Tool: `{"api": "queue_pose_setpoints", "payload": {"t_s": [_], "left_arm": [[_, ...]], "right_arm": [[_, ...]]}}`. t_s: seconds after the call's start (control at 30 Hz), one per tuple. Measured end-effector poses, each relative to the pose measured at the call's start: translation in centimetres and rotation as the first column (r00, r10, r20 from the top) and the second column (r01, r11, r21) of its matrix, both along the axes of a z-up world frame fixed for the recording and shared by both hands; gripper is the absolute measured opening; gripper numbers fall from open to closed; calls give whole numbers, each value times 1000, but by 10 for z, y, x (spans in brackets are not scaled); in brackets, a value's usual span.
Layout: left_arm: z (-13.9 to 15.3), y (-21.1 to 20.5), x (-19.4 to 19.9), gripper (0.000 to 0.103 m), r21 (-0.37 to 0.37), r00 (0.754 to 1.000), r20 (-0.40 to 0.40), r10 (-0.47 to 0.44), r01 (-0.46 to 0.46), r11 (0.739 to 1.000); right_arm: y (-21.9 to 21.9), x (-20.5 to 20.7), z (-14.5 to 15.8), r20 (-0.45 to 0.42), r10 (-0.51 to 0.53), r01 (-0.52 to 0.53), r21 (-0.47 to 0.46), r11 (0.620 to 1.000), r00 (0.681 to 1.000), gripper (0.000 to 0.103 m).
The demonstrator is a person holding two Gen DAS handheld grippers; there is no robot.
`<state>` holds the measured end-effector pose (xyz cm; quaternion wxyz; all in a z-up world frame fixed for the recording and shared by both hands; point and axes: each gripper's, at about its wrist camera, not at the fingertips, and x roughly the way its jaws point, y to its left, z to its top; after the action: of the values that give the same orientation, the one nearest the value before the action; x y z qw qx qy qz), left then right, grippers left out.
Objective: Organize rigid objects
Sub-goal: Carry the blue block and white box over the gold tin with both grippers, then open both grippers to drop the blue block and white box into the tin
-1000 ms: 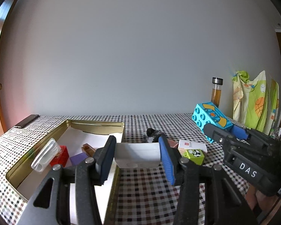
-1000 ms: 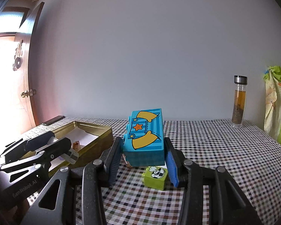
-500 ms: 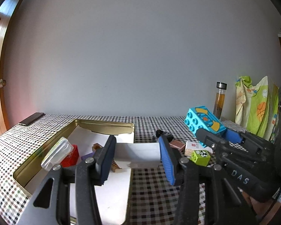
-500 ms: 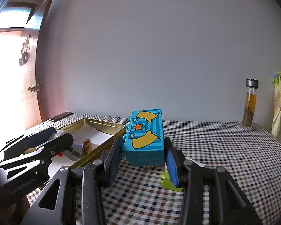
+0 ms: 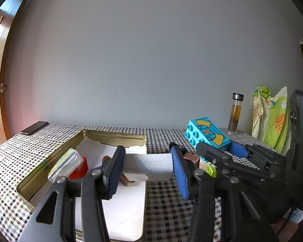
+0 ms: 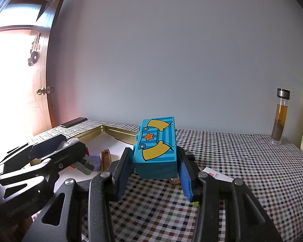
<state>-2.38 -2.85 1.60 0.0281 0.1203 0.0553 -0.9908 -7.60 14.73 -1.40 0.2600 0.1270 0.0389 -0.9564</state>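
We carry two loads toward the gold tin [image 5: 50,159] at once. Our left claw [image 5: 148,168] pinches a white box [image 5: 149,166], which now hangs over the tin's right rim, where a second ago it sat further out above the checked counter [image 5: 161,201]; the tin has swung closer and more central in the left wrist view, so we judge the drop is near. Our right claw [image 6: 154,165] pinches the blue toy brick [image 6: 156,153], held clear of the counter, and the tin's far corner now shows just behind it, while the green block [image 5: 211,169] that lay under it a second ago is almost hidden behind the claw. Inside the tin already lie a clear case [image 5: 63,165], a red block [image 5: 79,168] and a brown comb-like piece [image 6: 105,159]. A white card [image 6: 216,176] waits on the counter.
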Motion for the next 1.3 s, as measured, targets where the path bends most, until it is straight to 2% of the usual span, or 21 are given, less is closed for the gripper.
{"api": "queue_pose_setpoints", "payload": {"t_s": [0.37, 0.53, 0.8, 0.97, 1.13, 1.3], "left_arm": [[8, -31, -1, 46, 16, 999, -7, 41, -41, 999], [11, -50, -9, 46, 12, 997, 23, 76, -76, 997], [9, -78, -33, 46, -3, 982, 137, 127, -127, 992], [4, -93, -48, 46, 9, 965, 227, 130, -136, 991], [-5, -101, -64, 46, -22, 944, 297, 146, -146, 989], [-13, -107, -73, 48, -14, 932, 337, 134, -138, 990]], "right_arm": [[-20, -17, 1, 34, 66, -66, -2, 998, 997, 47], [-38, -28, 15, 48, 119, -120, 2, 993, 992, 47], [-73, -49, 26, 93, 171, -173, 18, 985, 981, 47], [-96, -67, 15, 167, 184, -193, 35, 981, 969, 47], [-114, -78, 1, 211, 188, -208, 77, 975, 959, 47], [-120, -87, -9, 248, 192, -217, 78, 973, 949, 47]]}}
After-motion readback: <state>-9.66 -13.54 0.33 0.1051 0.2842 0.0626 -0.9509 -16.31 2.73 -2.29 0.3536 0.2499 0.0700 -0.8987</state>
